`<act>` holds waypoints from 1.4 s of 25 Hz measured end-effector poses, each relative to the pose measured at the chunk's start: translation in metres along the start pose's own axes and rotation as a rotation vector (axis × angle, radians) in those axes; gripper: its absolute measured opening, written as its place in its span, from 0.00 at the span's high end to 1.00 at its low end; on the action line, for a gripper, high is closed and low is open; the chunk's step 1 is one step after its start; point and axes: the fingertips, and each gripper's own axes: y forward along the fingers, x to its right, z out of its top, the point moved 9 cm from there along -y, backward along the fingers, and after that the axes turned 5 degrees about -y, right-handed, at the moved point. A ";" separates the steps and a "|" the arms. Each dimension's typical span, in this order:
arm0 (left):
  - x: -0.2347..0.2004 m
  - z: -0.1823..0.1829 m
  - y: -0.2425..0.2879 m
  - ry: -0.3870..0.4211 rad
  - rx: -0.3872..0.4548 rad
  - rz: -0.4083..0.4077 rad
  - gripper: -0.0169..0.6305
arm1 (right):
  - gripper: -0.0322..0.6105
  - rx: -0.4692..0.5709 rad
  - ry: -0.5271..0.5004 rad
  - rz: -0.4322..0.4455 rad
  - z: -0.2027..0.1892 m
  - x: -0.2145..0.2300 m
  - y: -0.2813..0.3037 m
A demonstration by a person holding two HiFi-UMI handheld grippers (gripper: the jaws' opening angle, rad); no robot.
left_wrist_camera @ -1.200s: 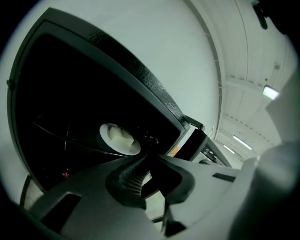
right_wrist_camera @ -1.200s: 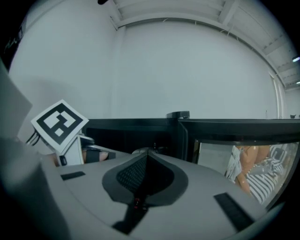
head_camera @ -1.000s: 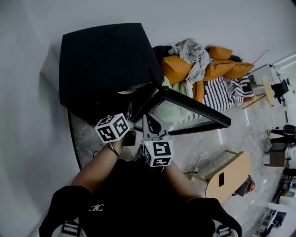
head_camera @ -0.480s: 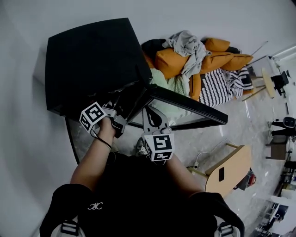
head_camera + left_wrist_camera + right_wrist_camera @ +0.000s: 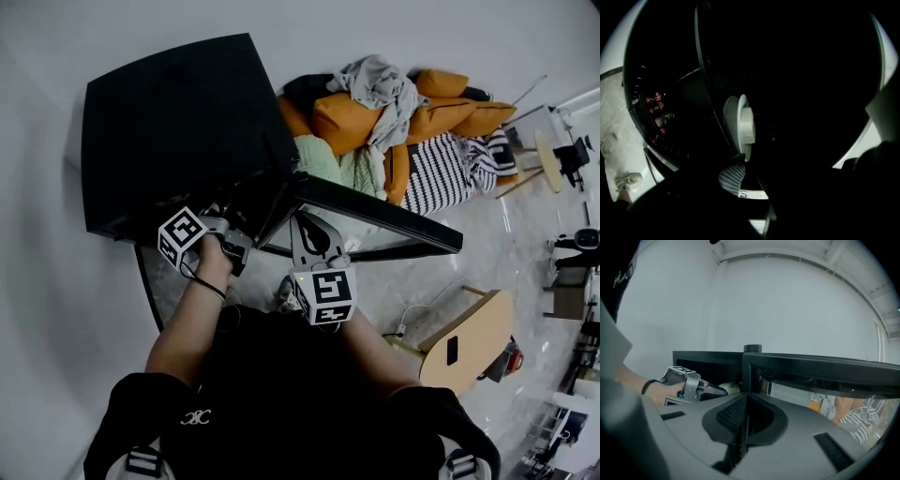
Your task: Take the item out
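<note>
A black cabinet (image 5: pixel 173 131) stands against the wall with its glass door (image 5: pixel 375 217) swung open. My left gripper (image 5: pixel 242 244) reaches into the dark inside. In the left gripper view a white round item (image 5: pixel 739 125) stands on edge just past the tips of my left gripper (image 5: pixel 747 171). The jaws are apart and the item's lower rim sits at the tip of the ribbed left pad (image 5: pixel 731 177). My right gripper (image 5: pixel 304 223) is shut, with its tips against the door's edge (image 5: pixel 746 371). From the right gripper view my left gripper (image 5: pixel 710 390) points at the white item (image 5: pixel 730 387).
Small red and green things (image 5: pixel 657 110) lie on a rack at the cabinet's left. A heap of orange cushions and clothes (image 5: pixel 394 122) lies behind the door. A wooden stool (image 5: pixel 464 347) and a cable stand on the marble floor to the right.
My left gripper has moved left and deeper into the cabinet over the last second. My right gripper has stayed at the door's edge.
</note>
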 end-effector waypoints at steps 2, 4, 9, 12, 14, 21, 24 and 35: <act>0.000 -0.001 0.000 -0.027 -0.002 -0.006 0.88 | 0.94 -0.004 0.000 0.001 -0.001 0.001 0.000; -0.003 -0.003 0.001 -0.062 -0.013 -0.009 0.88 | 0.94 -0.005 -0.003 0.003 -0.001 0.002 0.000; -0.011 -0.005 0.003 -0.131 -0.019 0.000 0.88 | 0.94 -0.005 -0.007 0.003 -0.001 0.000 0.000; -0.009 -0.004 0.005 -0.127 -0.017 0.005 0.88 | 0.94 -0.010 -0.003 -0.001 -0.002 0.000 -0.002; -0.009 -0.003 0.007 -0.147 -0.009 0.023 0.87 | 0.94 -0.012 -0.002 -0.003 -0.003 -0.001 -0.003; -0.009 -0.004 0.008 -0.250 0.013 0.091 0.86 | 0.94 -0.009 0.002 -0.008 -0.004 -0.001 -0.005; -0.008 -0.004 0.009 -0.293 0.014 0.120 0.86 | 0.94 -0.006 0.002 -0.010 -0.004 0.000 -0.005; -0.003 -0.006 0.004 -0.226 -0.001 0.118 0.94 | 0.94 -0.002 0.002 0.012 -0.004 -0.002 -0.003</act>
